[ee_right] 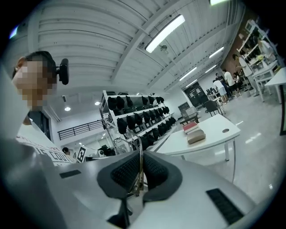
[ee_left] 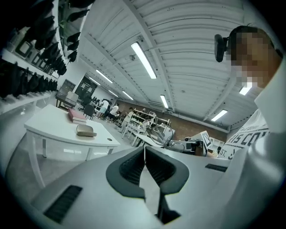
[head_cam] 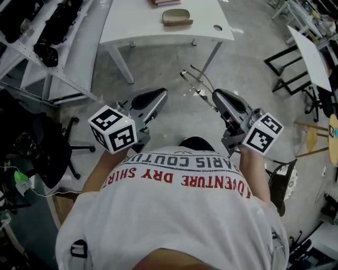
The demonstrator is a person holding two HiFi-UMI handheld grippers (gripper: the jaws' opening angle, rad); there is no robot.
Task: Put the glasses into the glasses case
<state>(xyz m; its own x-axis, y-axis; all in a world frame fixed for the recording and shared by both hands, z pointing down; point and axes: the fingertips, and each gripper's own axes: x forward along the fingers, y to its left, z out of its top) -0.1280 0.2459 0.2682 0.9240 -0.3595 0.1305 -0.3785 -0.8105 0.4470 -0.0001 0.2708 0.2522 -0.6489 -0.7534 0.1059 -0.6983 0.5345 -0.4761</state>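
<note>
My right gripper is shut on a thin wire-framed pair of glasses, which sticks out ahead of its jaws over the floor. In the right gripper view a thin temple of the glasses runs between the pads. The tan glasses case lies closed on the white table well ahead of me; it also shows in the left gripper view and the right gripper view. To the left, my left gripper is held level, shut with nothing between its pads.
A pink book lies behind the case, and the tabletop has a round hole. Racks of dark gear stand at the left, with an office chair below them. More tables and stools stand at the right.
</note>
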